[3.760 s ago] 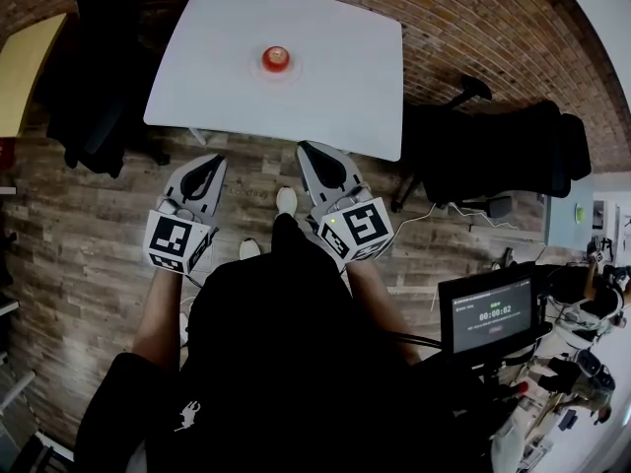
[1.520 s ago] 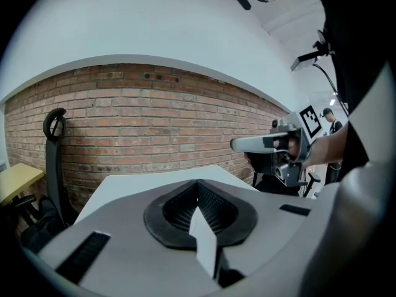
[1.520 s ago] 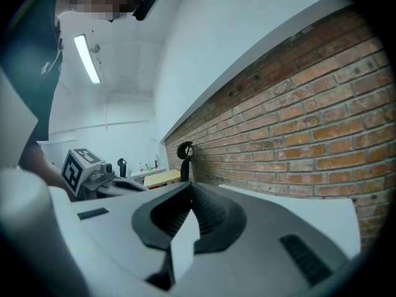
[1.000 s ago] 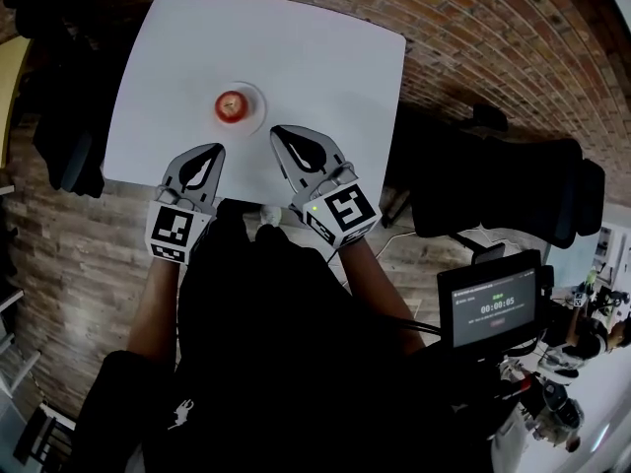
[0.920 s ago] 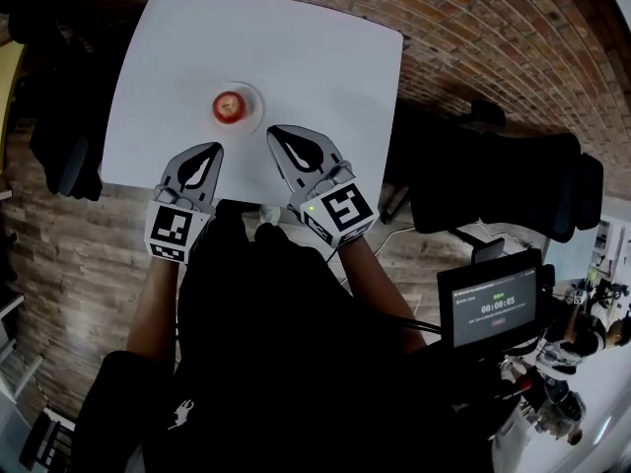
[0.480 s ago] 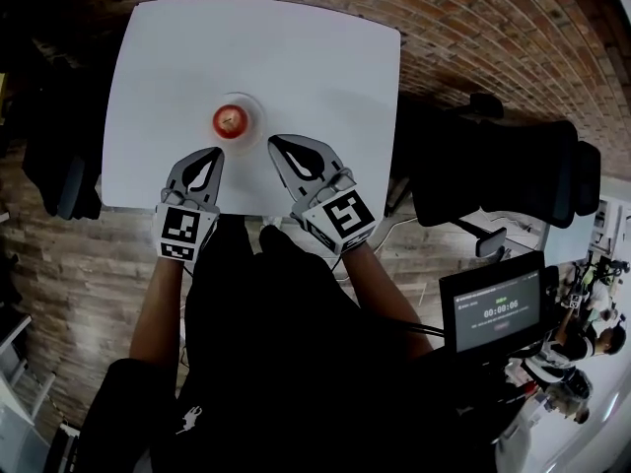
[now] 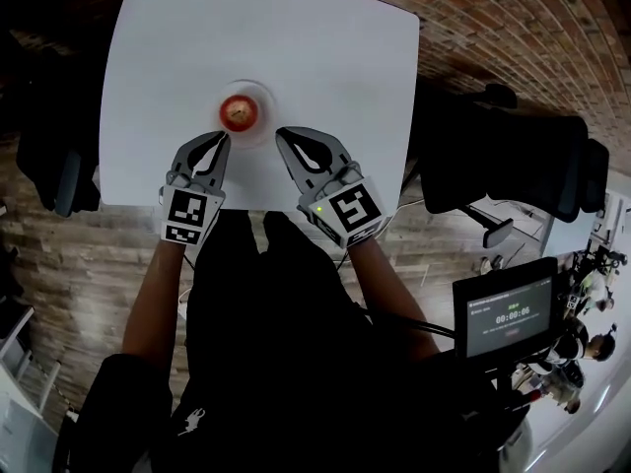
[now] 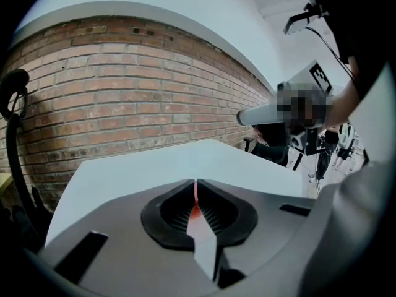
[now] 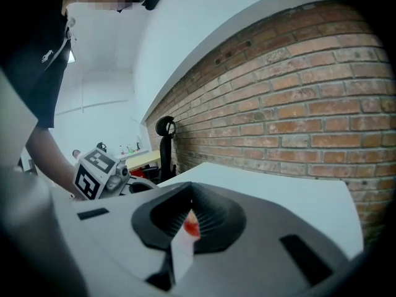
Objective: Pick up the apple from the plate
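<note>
White counter (image 7: 335, 47) by brick wall: apple (image 7: 238, 113) on plate (image 7: 262, 97). Left hand-held gripper (image 7: 221, 140) and right hand-held gripper (image 7: 282, 133) hover near it, jaws pressed together. Approach step; next, one likely must spread.

Counts for you:
- Apple (image 7: 238, 112): one.
- Plate (image 7: 264, 95): one.
- Table (image 7: 296, 37): one, white.
- Grippers: two. You've got the left gripper (image 7: 224, 139) and the right gripper (image 7: 281, 133), one per hand.
- Marker cubes: two, the left cube (image 7: 189, 217) and the right cube (image 7: 347, 210).
- Black office chairs: two, the left chair (image 7: 54, 161) and the right chair (image 7: 508, 151), one on each side of the table.
- Screen (image 7: 506, 313): one, at your lower right.
</note>
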`<state>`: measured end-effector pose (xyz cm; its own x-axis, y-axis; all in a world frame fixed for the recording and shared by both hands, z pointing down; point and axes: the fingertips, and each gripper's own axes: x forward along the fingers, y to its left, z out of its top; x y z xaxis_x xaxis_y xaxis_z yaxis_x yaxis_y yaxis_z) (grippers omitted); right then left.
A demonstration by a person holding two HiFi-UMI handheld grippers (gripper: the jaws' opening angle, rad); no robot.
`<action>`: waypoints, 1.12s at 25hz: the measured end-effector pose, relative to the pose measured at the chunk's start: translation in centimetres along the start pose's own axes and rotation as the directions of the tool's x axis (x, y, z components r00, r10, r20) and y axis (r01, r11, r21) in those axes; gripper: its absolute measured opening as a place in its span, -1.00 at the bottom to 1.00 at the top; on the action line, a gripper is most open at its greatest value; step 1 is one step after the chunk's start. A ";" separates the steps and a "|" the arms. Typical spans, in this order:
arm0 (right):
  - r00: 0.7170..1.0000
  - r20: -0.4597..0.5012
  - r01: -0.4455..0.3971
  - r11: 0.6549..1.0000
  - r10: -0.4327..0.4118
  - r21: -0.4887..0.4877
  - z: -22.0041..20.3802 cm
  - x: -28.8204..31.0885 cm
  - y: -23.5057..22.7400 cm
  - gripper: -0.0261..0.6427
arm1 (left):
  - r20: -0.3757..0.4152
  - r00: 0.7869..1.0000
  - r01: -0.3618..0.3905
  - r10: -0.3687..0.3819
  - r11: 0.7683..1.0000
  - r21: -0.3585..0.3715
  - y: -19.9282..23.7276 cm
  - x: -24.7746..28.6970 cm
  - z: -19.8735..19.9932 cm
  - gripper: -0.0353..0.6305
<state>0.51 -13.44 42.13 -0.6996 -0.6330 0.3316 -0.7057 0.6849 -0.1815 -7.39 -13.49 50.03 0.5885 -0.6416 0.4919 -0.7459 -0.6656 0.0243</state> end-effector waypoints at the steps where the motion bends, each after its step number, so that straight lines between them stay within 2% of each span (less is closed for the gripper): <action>1: 1.000 -0.009 0.000 1.000 0.000 0.000 -0.5 0.4 0.0 -0.91 | -0.007 1.000 0.005 -0.005 1.000 0.000 0.1 0.3 -0.5 -0.88; 6: 0.999 -0.052 0.001 1.000 0.000 0.013 -3.5 2.4 0.2 -0.91 | -0.021 1.000 0.022 -0.022 1.000 -0.010 1.0 1.4 -3.4 -0.88; 19: 0.999 -0.044 0.025 0.999 -0.024 0.030 -3.3 1.8 -0.6 -0.91 | -0.049 0.998 0.036 -0.035 0.999 0.012 0.5 2.5 -3.5 -0.85; 23: 0.997 -0.066 0.032 0.999 -0.029 0.041 -3.6 1.6 -0.6 -0.91 | -0.045 0.999 0.029 -0.029 1.000 0.011 0.5 2.6 -3.3 -0.66; 28: 0.996 -0.081 0.028 0.999 -0.025 0.039 -3.5 1.8 -0.6 -0.91 | -0.057 0.998 0.030 -0.028 0.999 0.021 0.6 2.8 -3.7 -0.29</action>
<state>0.06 -13.75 46.10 -0.6703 -0.6188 0.4095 -0.7290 0.6522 -0.2078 -7.30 -14.29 54.64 0.5906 -0.5997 0.5400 -0.7214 -0.6923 0.0202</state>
